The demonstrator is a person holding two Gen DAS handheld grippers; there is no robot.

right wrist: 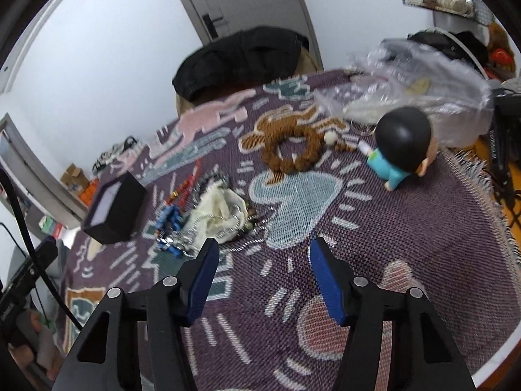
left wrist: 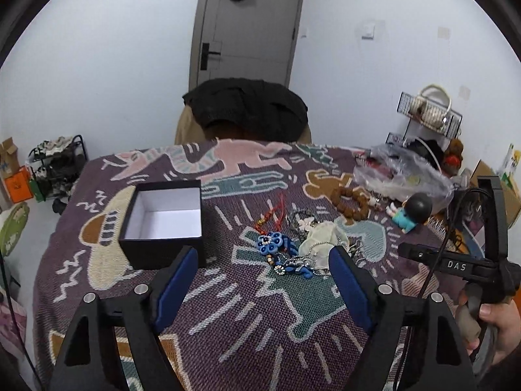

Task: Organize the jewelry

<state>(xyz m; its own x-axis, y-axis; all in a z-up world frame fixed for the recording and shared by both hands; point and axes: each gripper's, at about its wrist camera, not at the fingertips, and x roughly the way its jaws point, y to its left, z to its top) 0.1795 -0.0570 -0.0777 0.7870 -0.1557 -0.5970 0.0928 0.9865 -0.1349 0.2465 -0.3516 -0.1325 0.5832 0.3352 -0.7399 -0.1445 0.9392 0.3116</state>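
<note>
A round table under a purple patterned woven cloth (left wrist: 228, 319) carries an open black box (left wrist: 164, 220), a tangle of jewelry (left wrist: 293, 244), a brown bead bracelet (right wrist: 289, 153), a small figurine (right wrist: 402, 148) and a crumpled plastic bag (left wrist: 400, 172).

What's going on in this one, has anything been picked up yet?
Nothing is held yet. A person holds a gripper in each hand over a patterned cloth; the left gripper and the right gripper are both open and empty. A tangle of jewelry, with a blue beaded piece, chains and a cream pouch, lies in a pile beside an open black box, which looks empty. A brown bead bracelet and a small figurine lie farther off.
</note>
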